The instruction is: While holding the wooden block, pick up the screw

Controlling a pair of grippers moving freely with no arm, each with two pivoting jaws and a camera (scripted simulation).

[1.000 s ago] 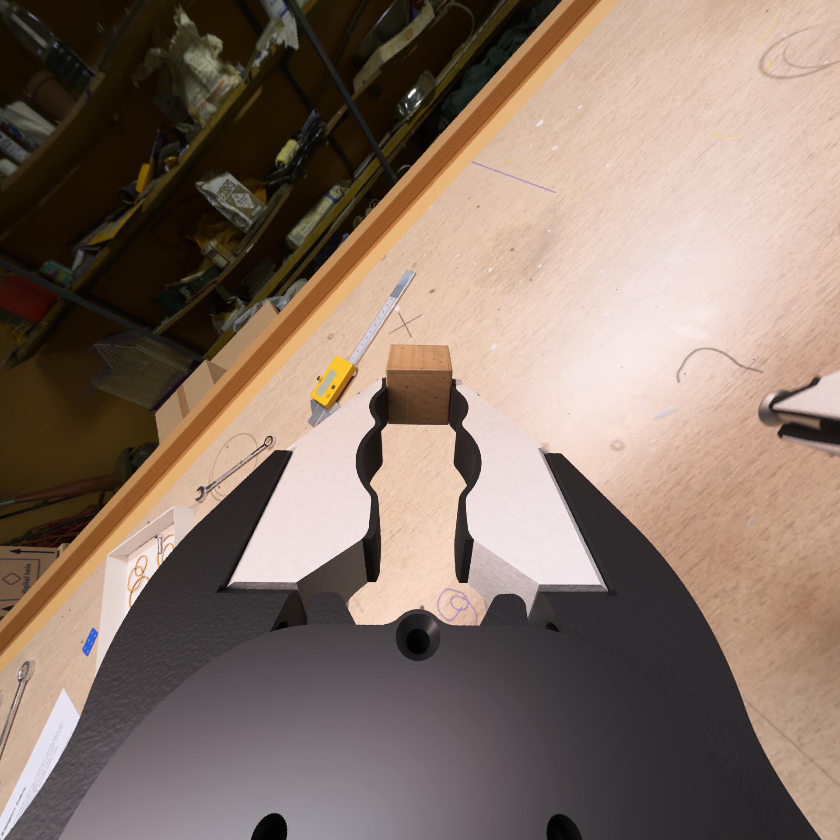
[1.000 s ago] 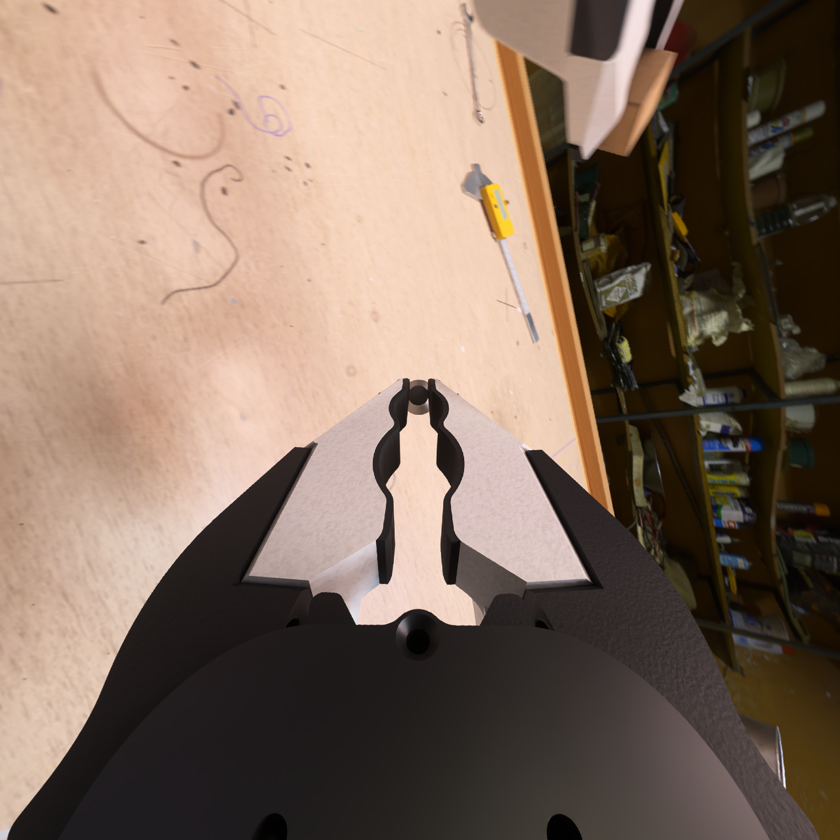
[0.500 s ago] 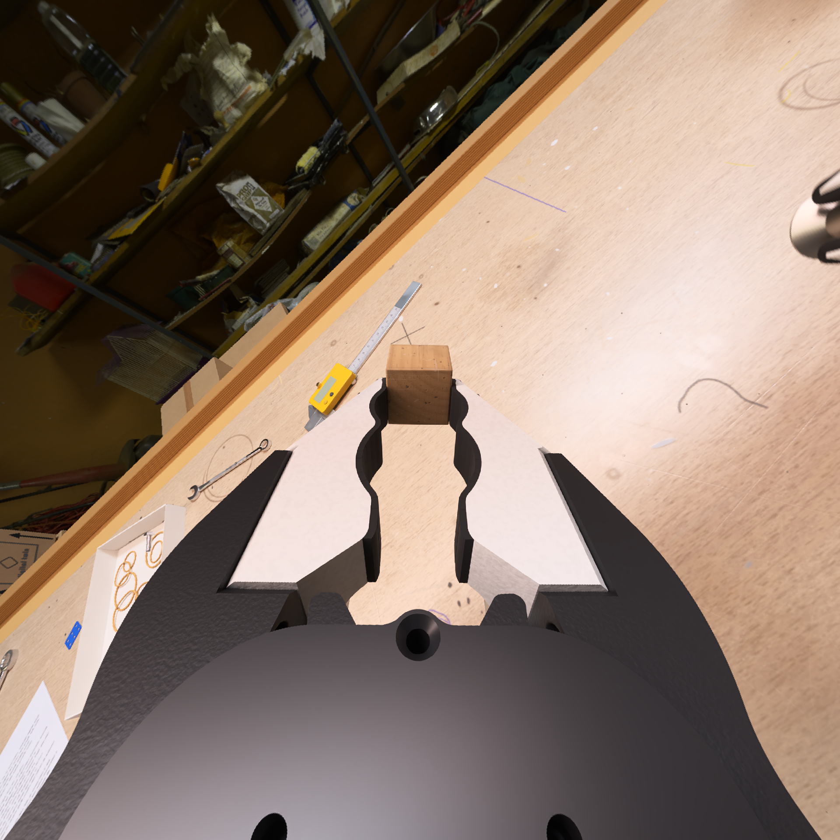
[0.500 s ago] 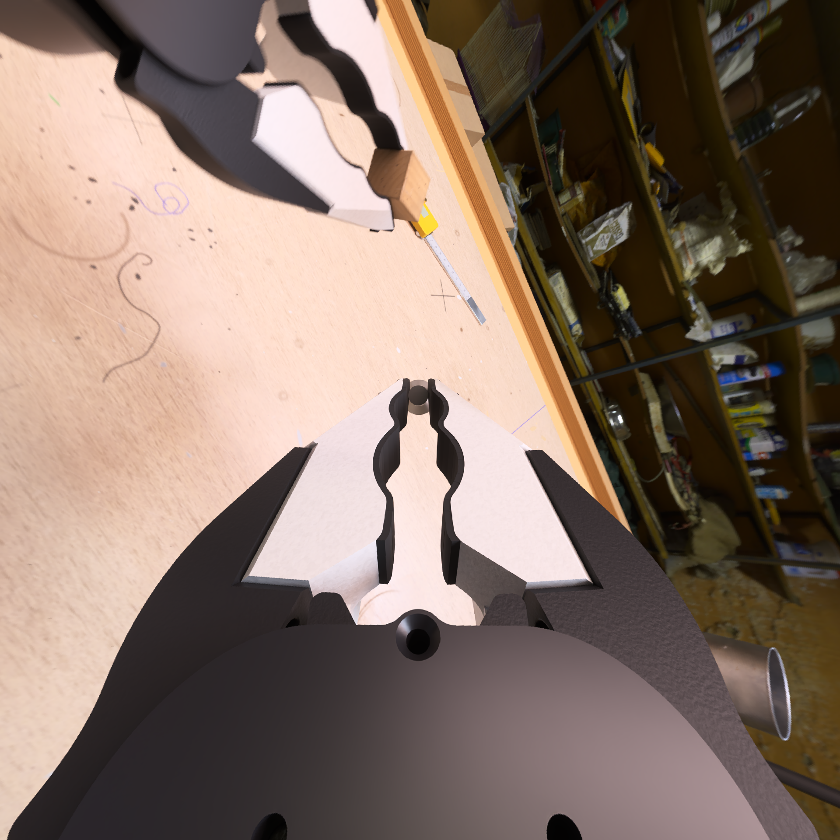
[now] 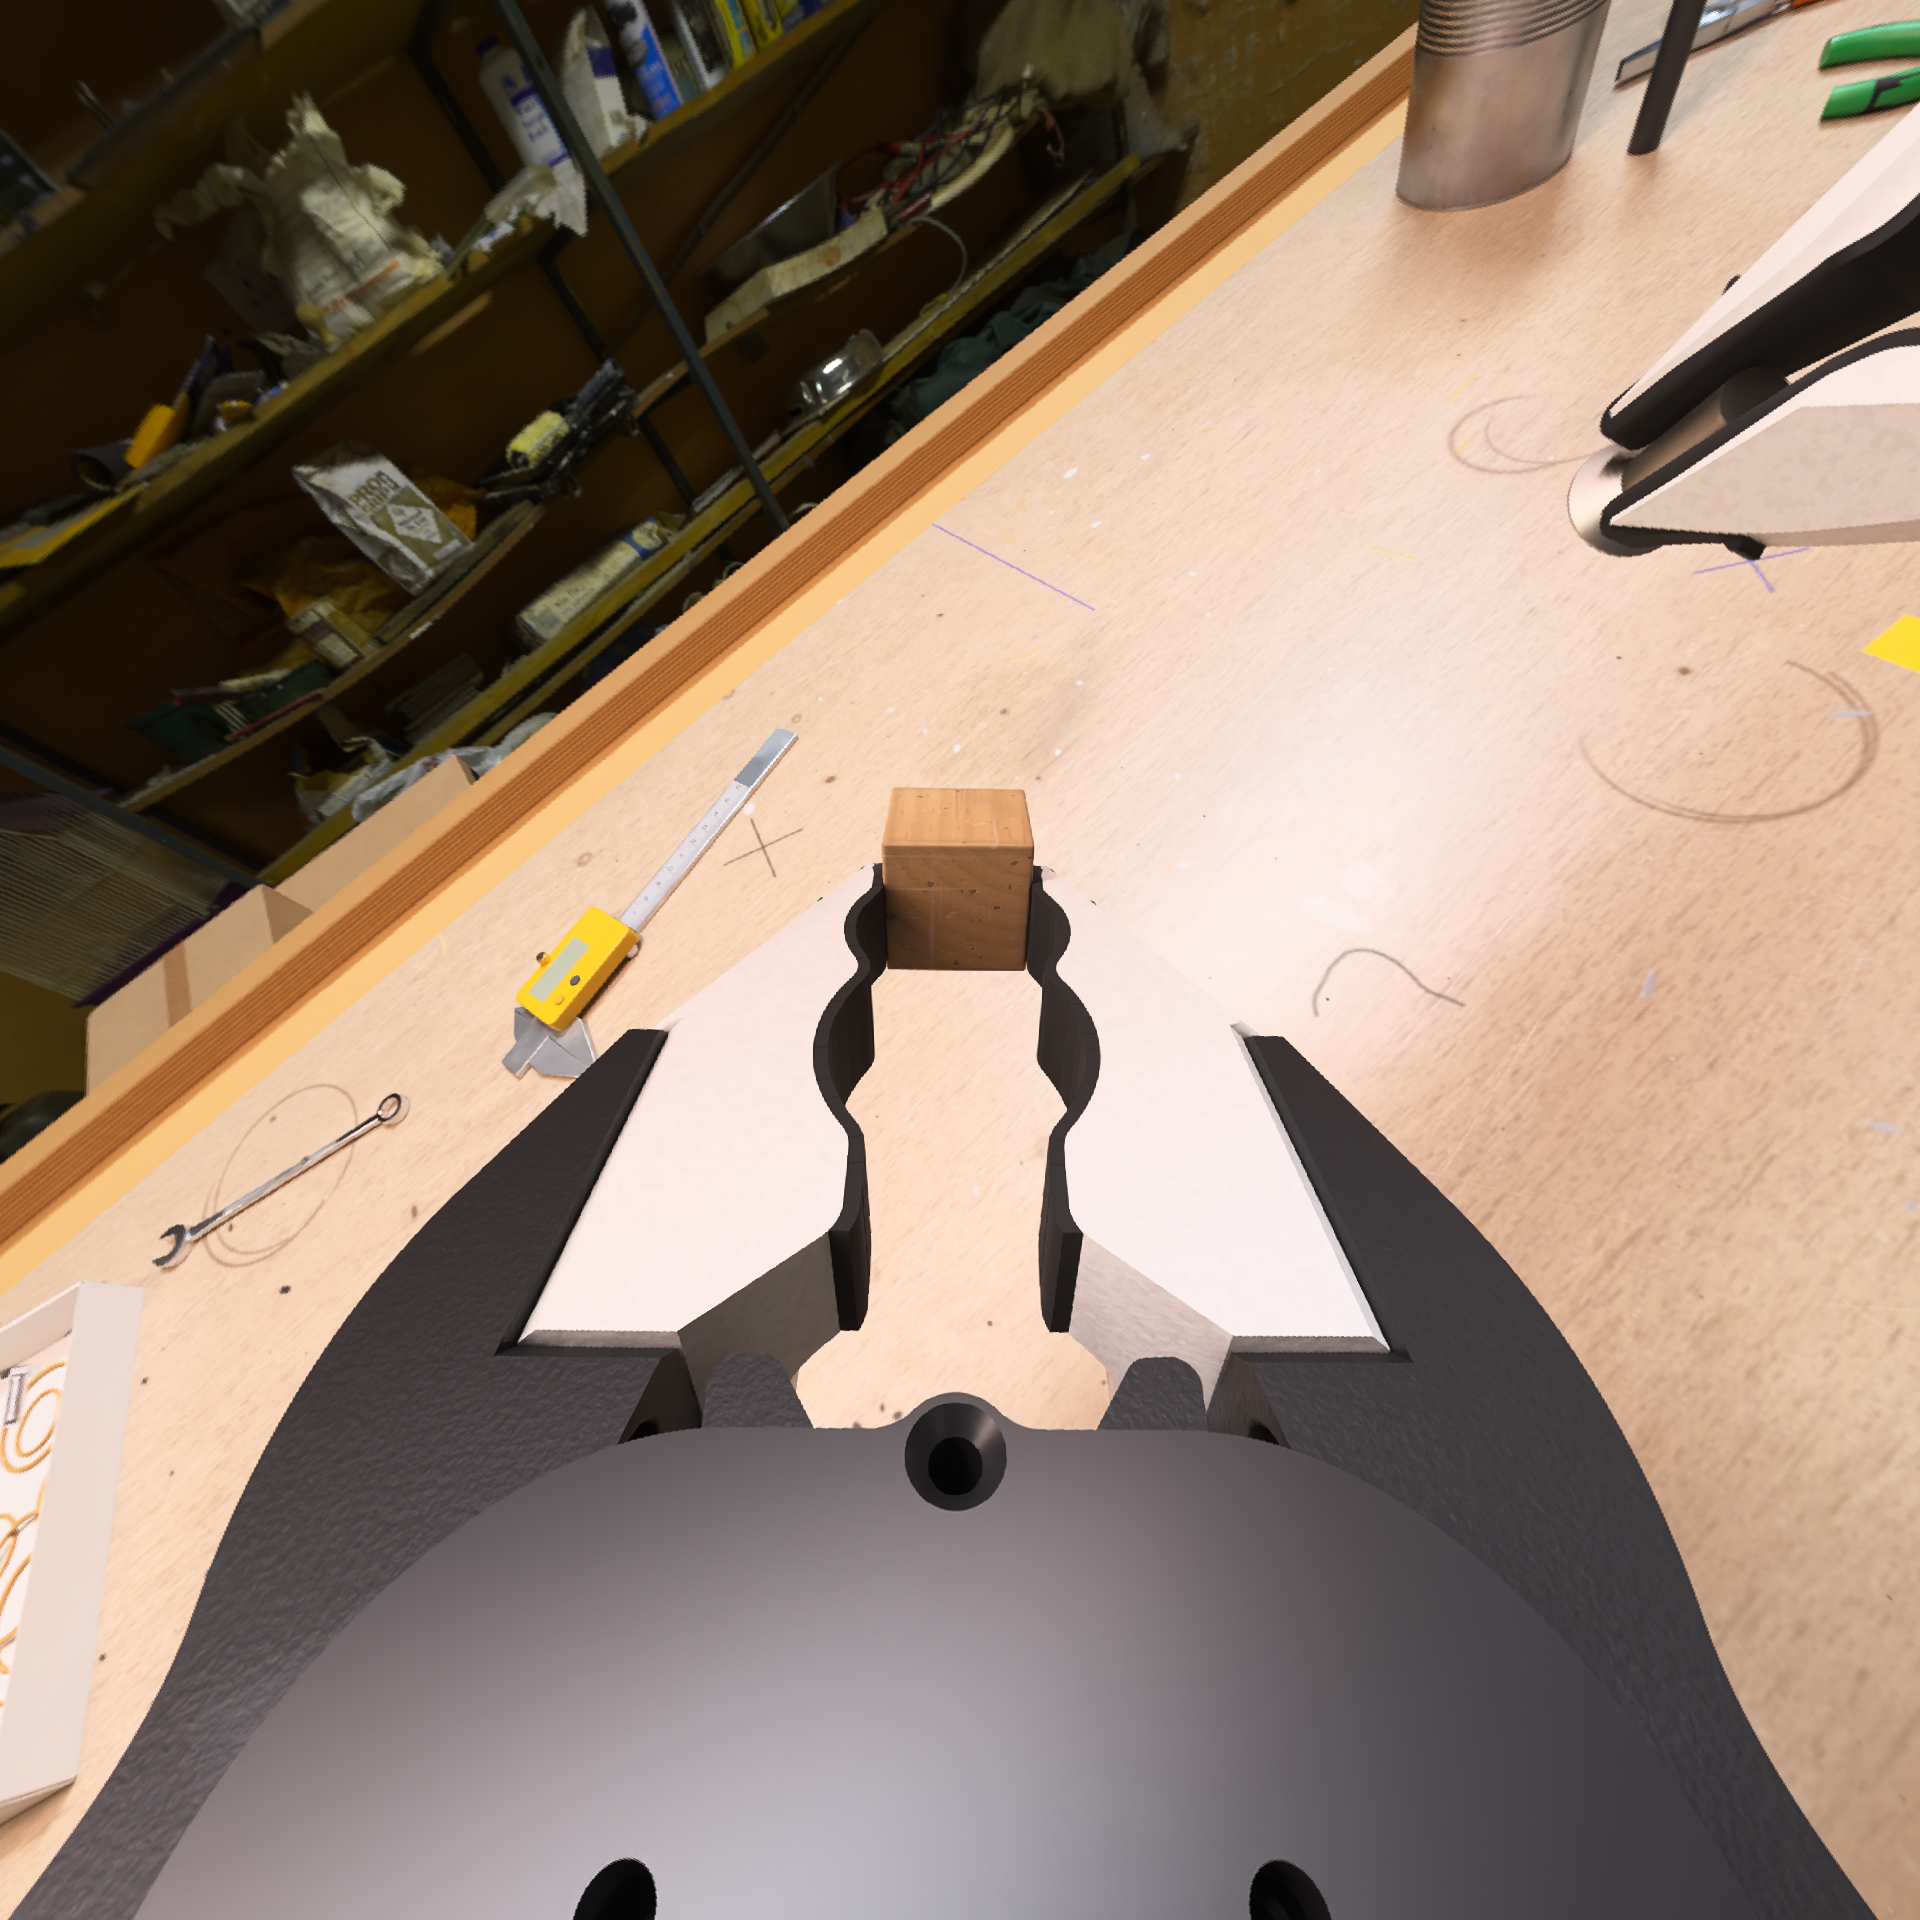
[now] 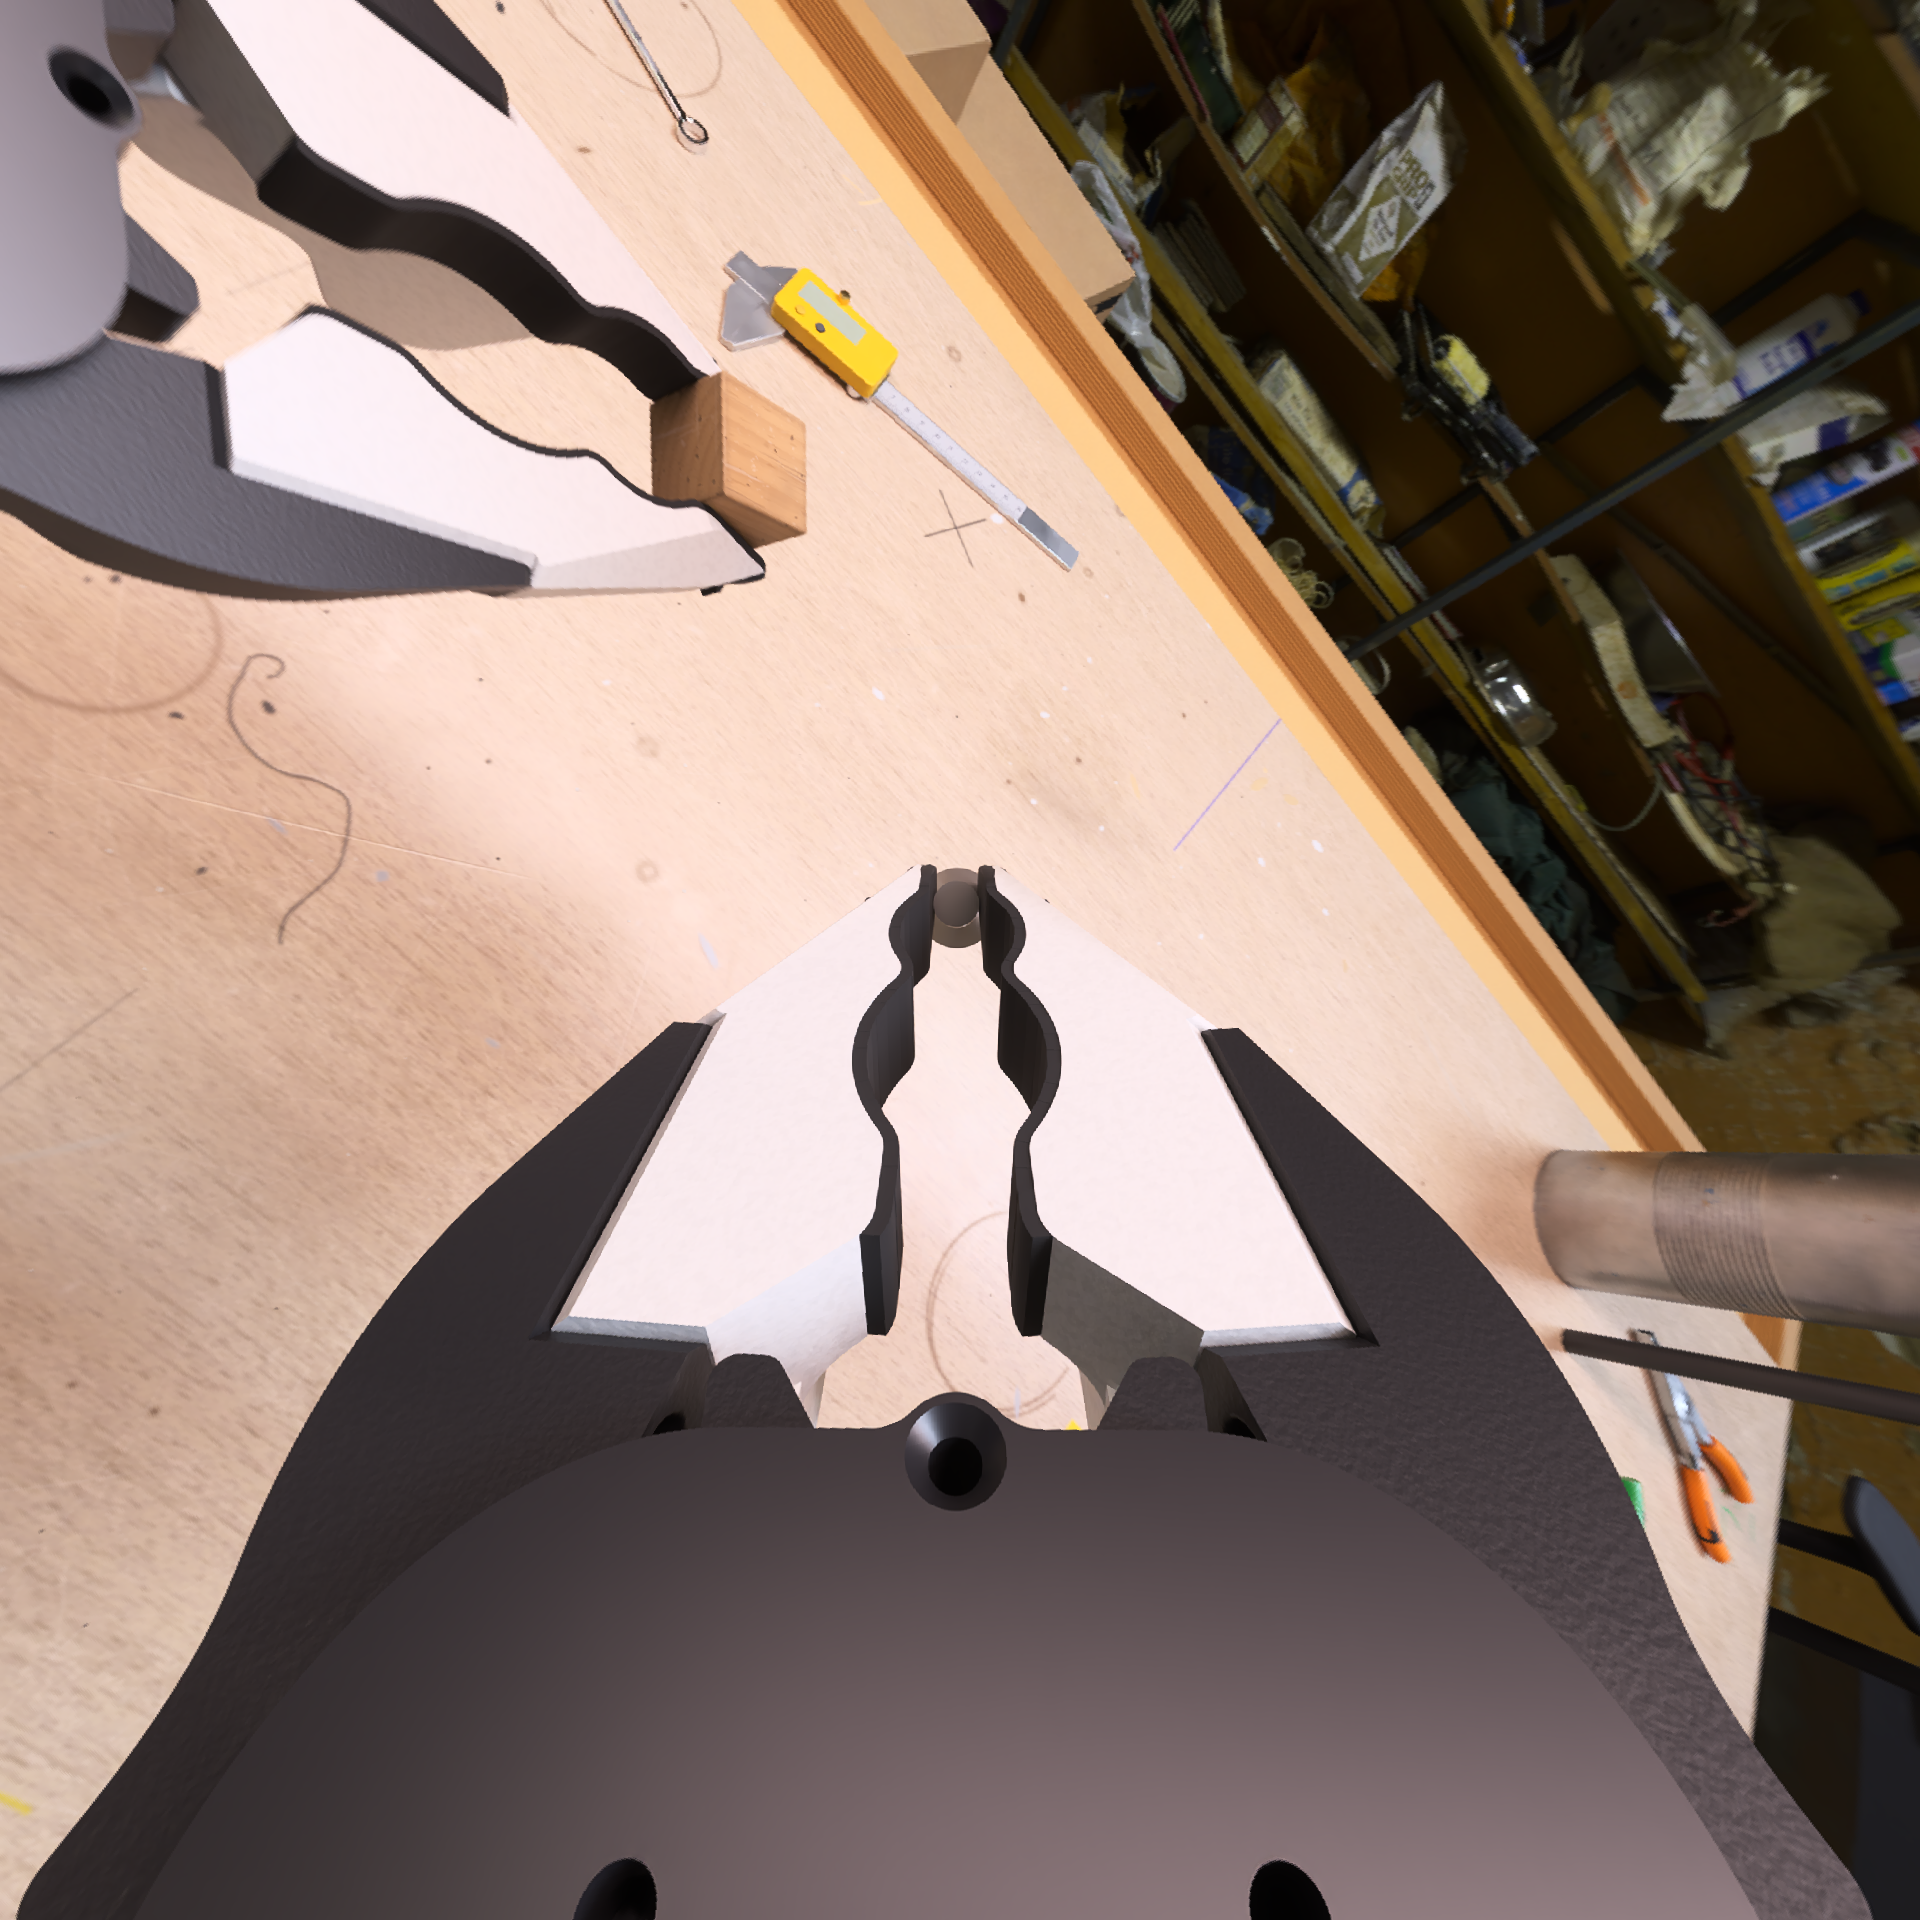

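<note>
My left gripper (image 5: 957, 883) is shut on the wooden block (image 5: 956, 891), a small light-brown cube held between its fingertips above the workbench. The block also shows in the right wrist view (image 6: 743, 457), held by the left gripper (image 6: 717, 468) at the upper left. My right gripper (image 6: 957, 899) is shut on the screw (image 6: 957, 912), a small grey metal piece pinched at the fingertips. In the left wrist view the right gripper (image 5: 1662, 499) enters from the upper right edge, with the screw's round metal head (image 5: 1595, 499) at its tip.
A yellow digital caliper (image 5: 623, 925) and a small wrench (image 5: 281, 1179) lie near the bench's far wooden edge (image 5: 935, 457). A metal cylinder (image 5: 1496, 94) stands at the back. A white tray (image 5: 52, 1538) sits at the left. Orange-handled pliers (image 6: 1694, 1449) lie beside a metal pipe (image 6: 1725, 1236).
Both grippers have swung and tilted, each keeping its hold. The right gripper now looms larger at the left view's upper right. The left gripper with the block fills more of the right view.
</note>
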